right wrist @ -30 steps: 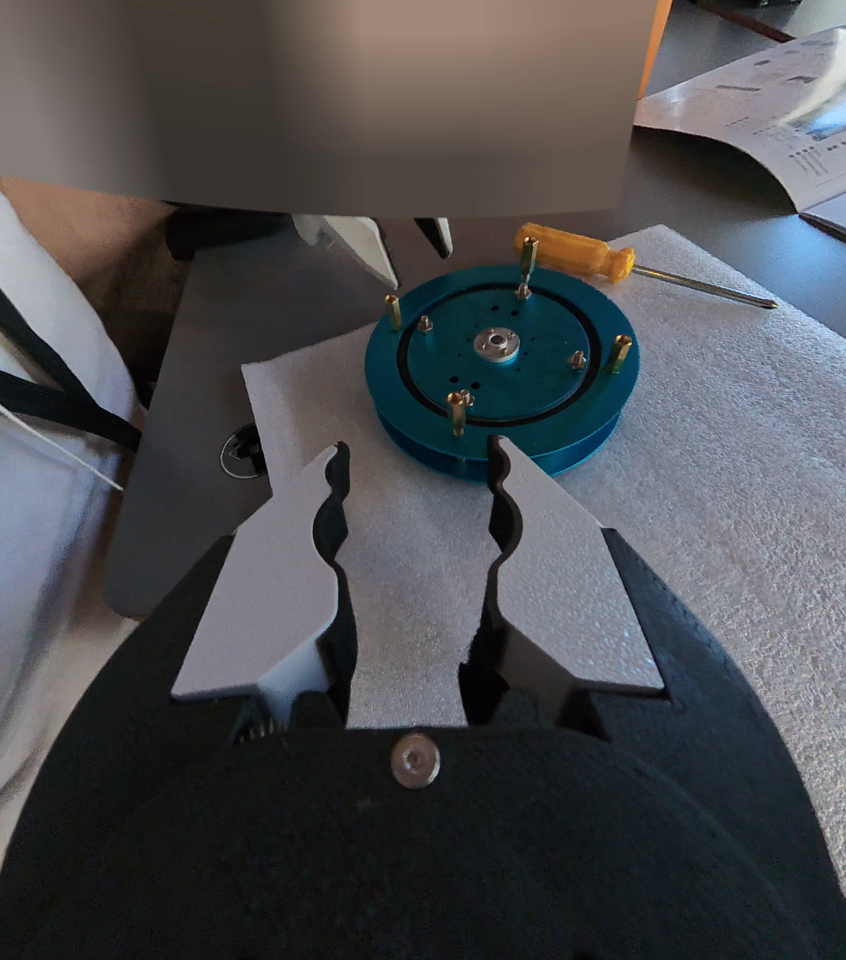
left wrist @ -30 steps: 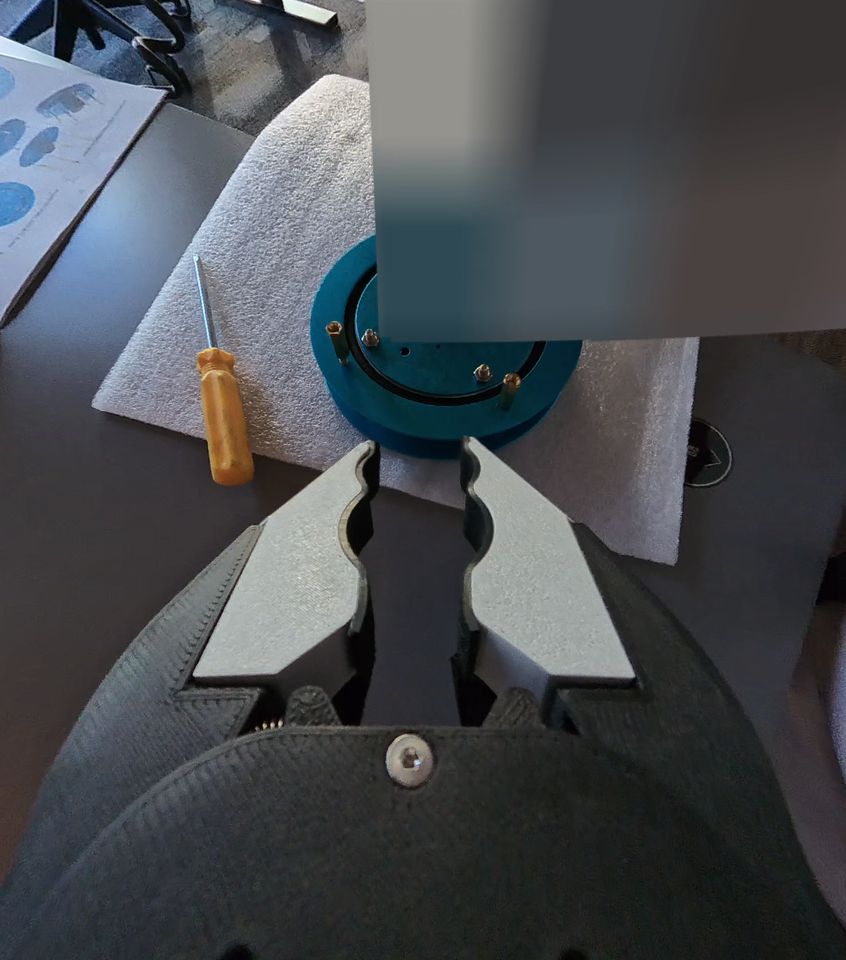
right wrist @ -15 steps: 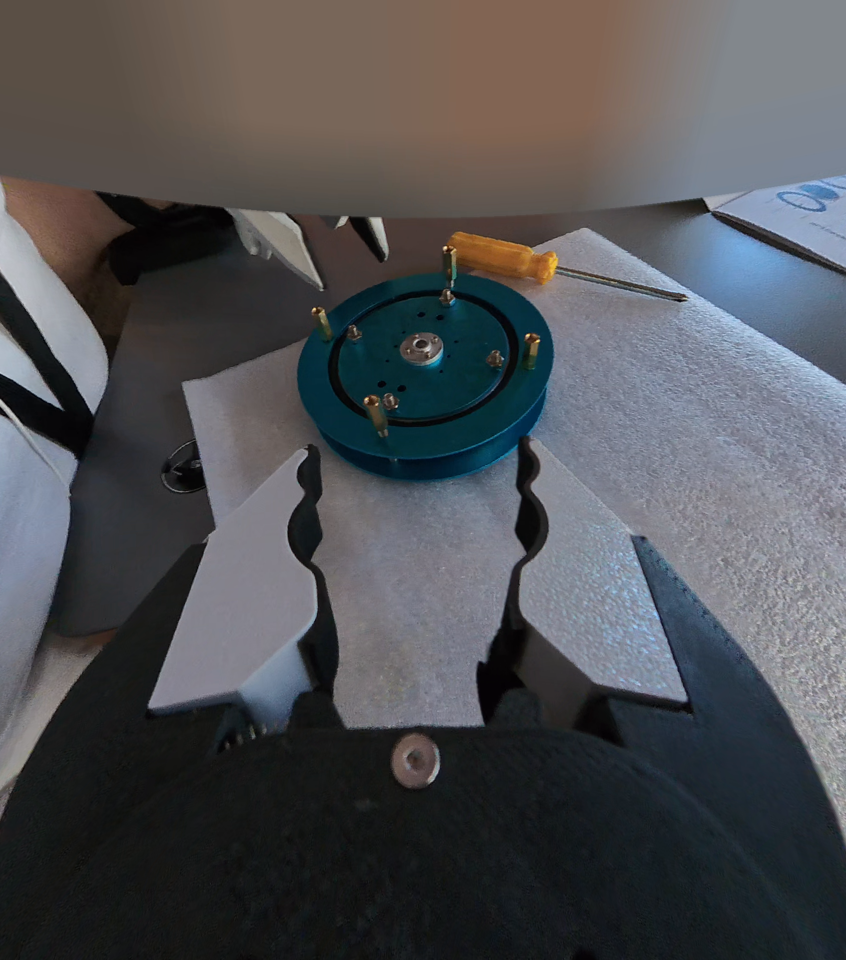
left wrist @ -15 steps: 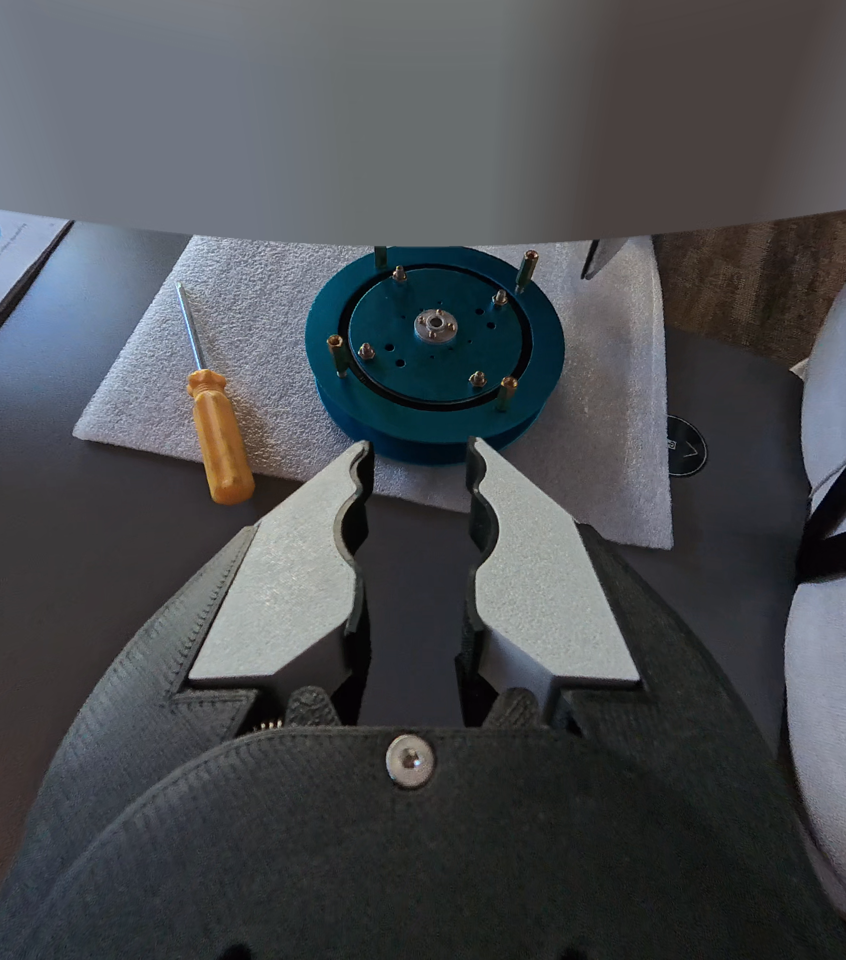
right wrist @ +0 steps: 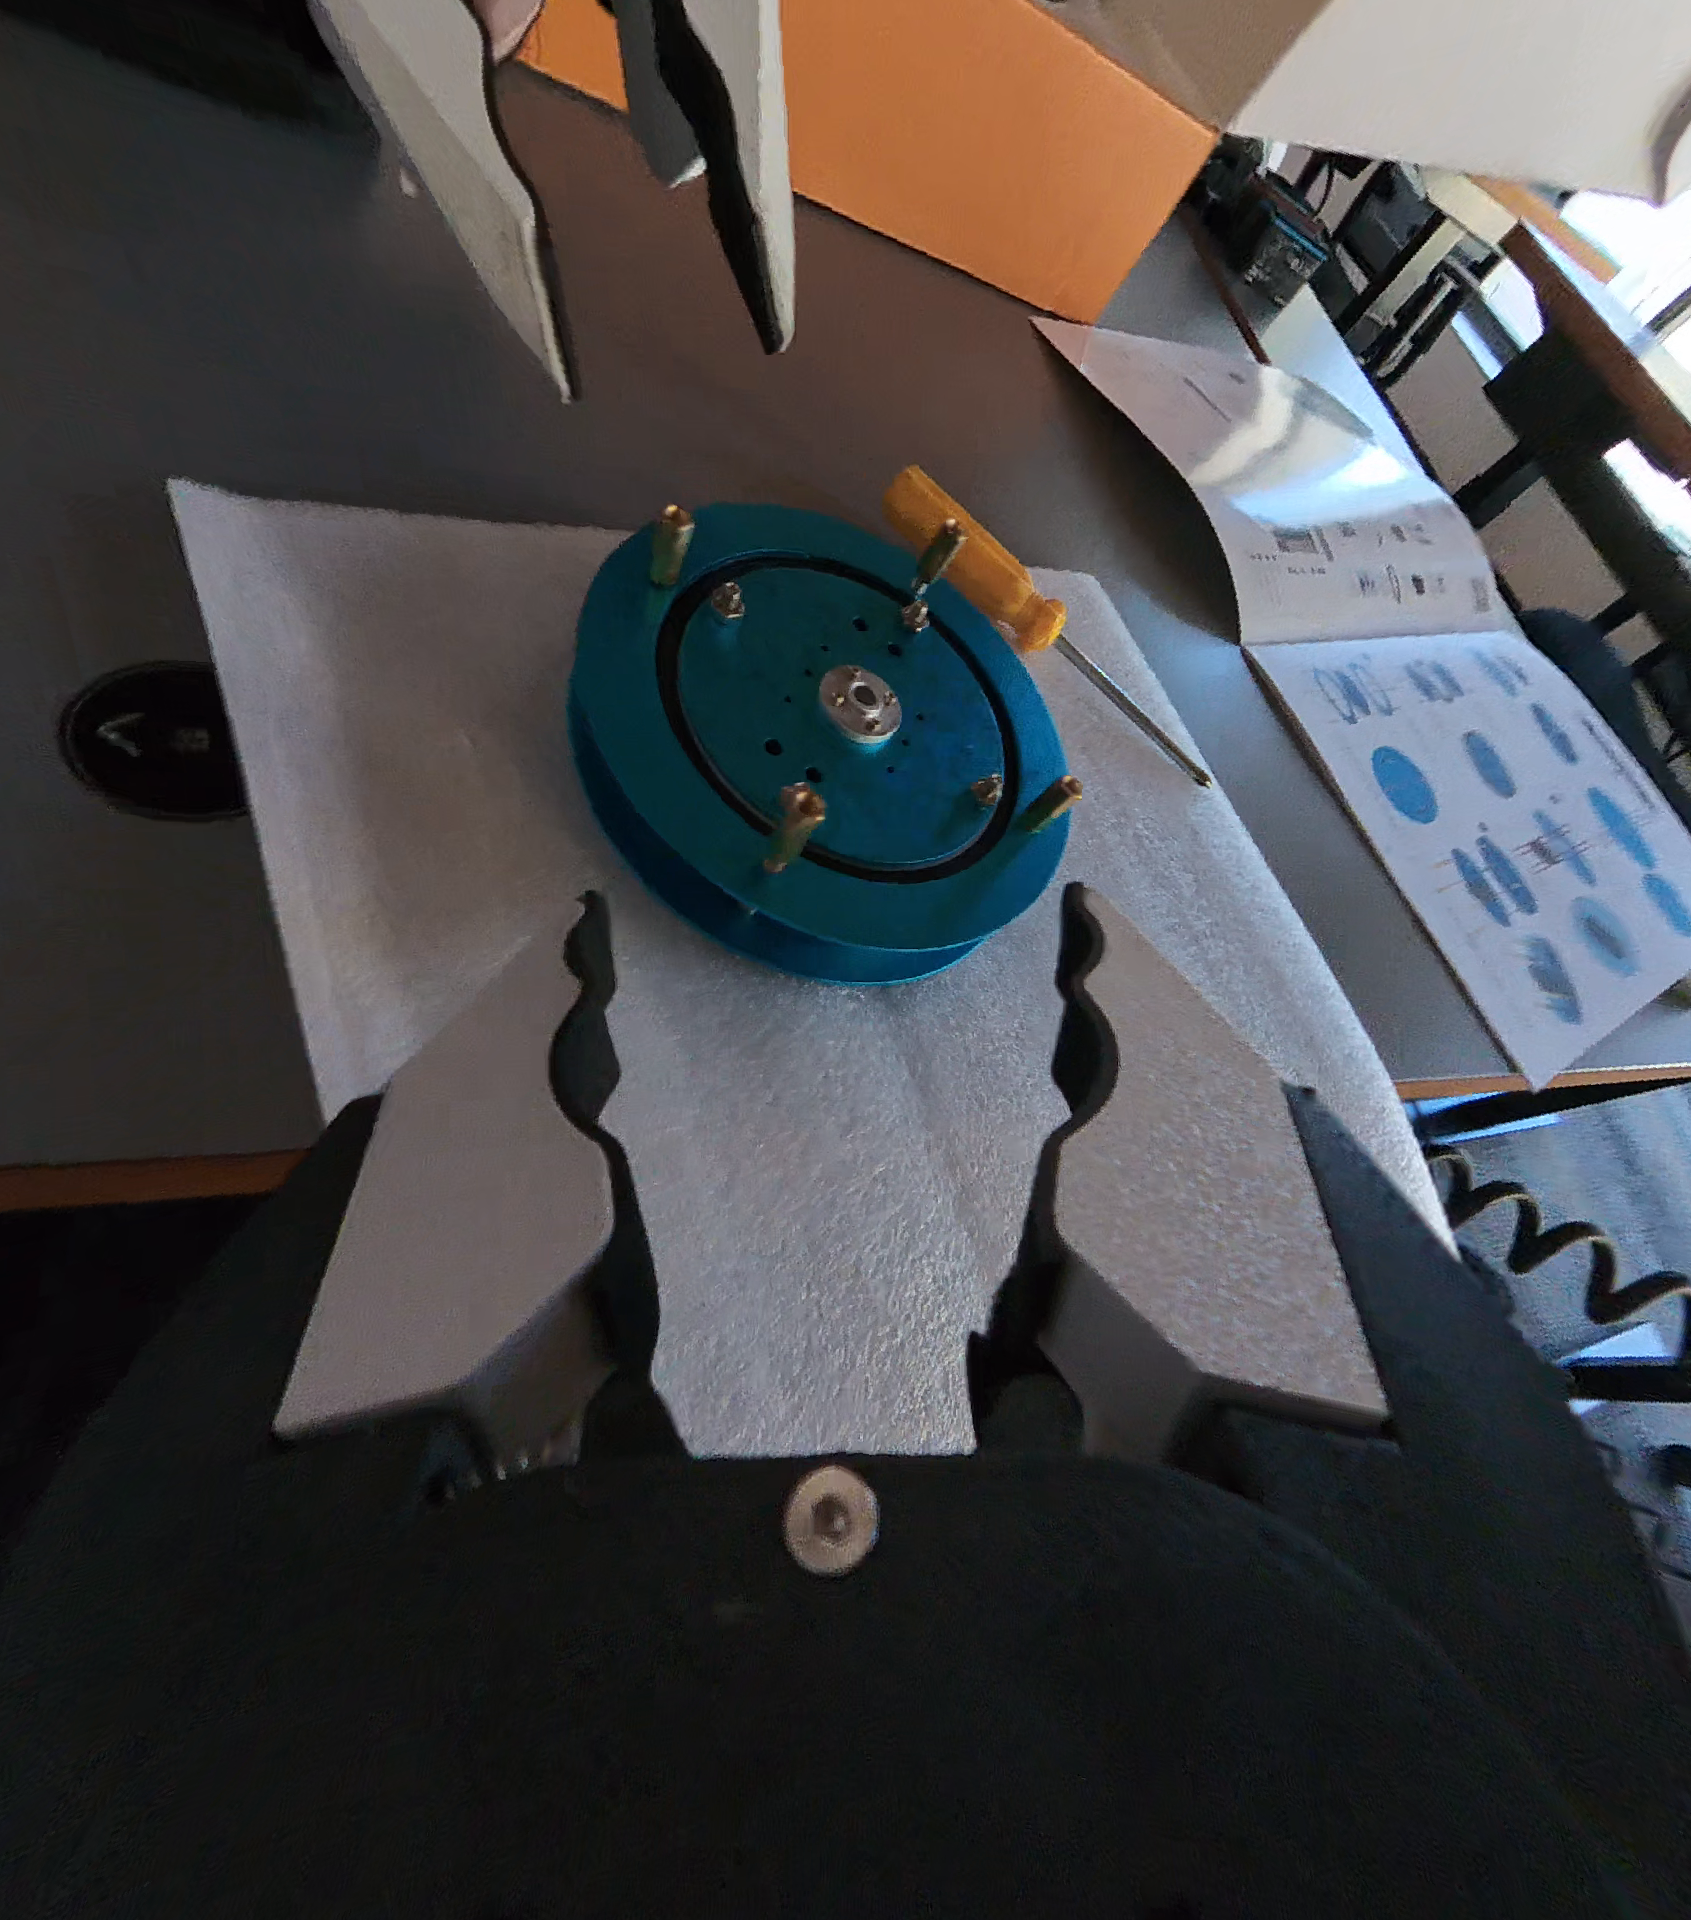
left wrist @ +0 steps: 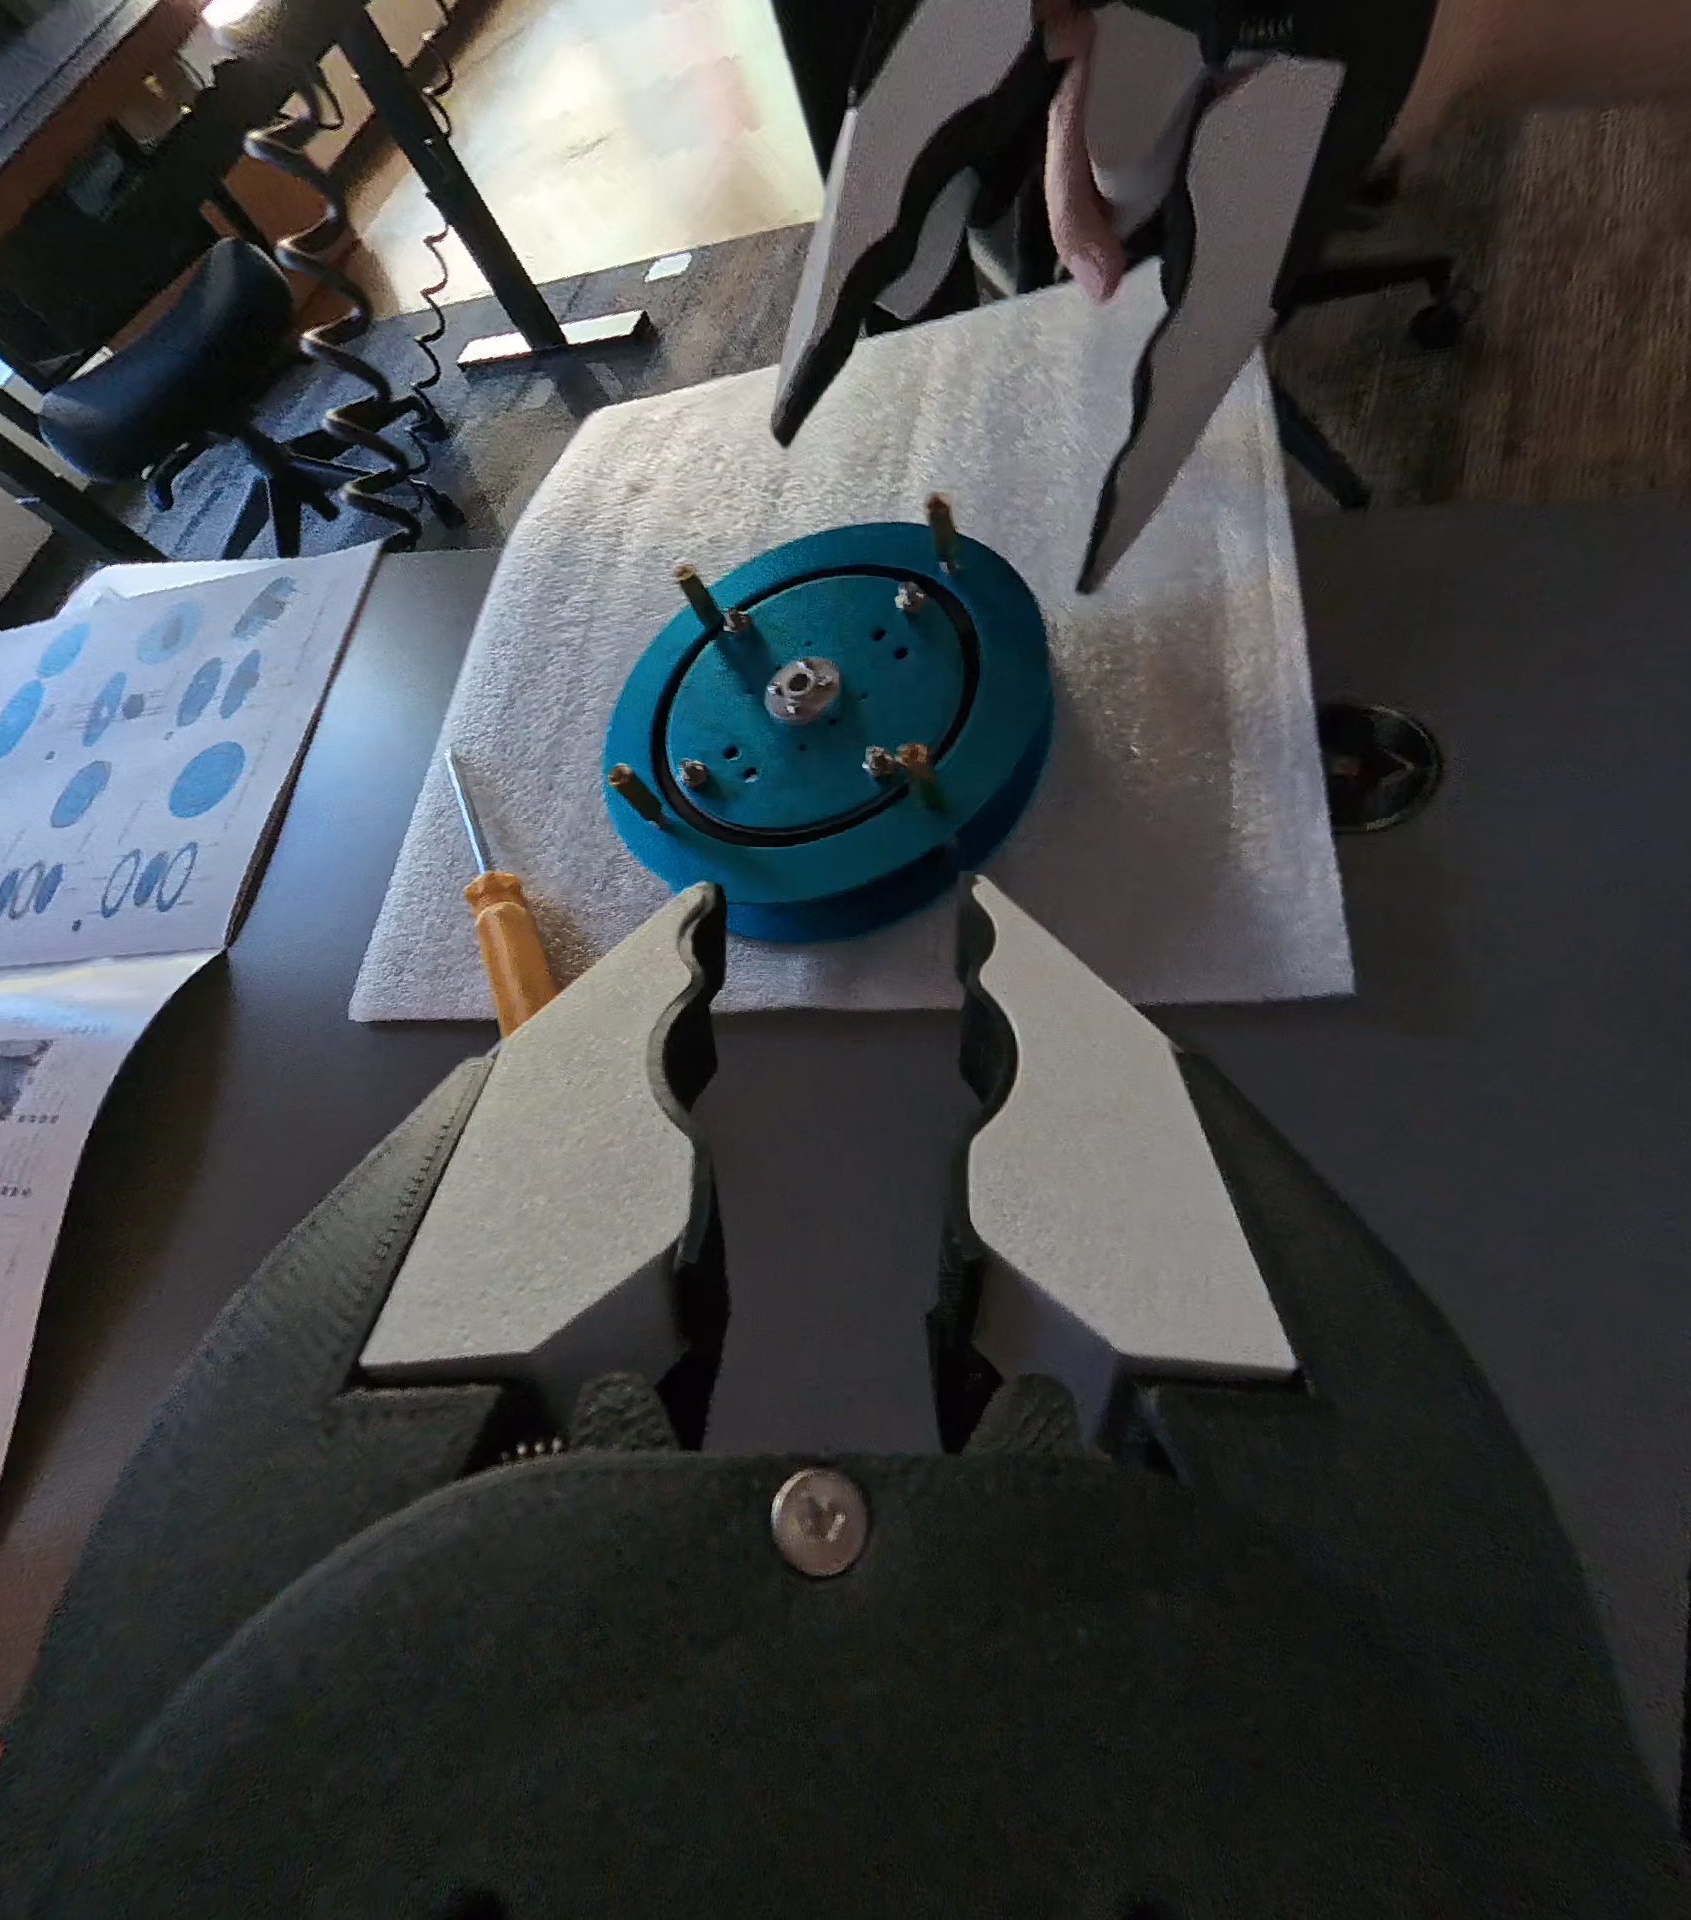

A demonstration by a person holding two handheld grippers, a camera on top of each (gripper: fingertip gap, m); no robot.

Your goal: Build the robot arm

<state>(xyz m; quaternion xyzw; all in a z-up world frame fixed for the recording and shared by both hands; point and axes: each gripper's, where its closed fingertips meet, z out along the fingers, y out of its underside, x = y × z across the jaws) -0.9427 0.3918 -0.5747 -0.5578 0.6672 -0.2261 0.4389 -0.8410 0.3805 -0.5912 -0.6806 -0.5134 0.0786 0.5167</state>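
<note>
While both hand-held grippers, left [left wrist: 836, 925] & right [right wrist: 830, 925], stay agape (empty), they've lifted above blue disc [left wrist: 825, 727].

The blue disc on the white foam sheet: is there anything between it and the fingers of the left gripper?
Nothing visible. The left gripper, open and empty, faces the blue disc on the foam sheet. The screwdriver lies off to its left.

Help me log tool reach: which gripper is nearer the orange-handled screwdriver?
Left. The left gripper hovers open with one fingertip right beside the handle of the screwdriver. The right gripper, also open, is across the blue disc from it, with the disc lying between them.
</note>
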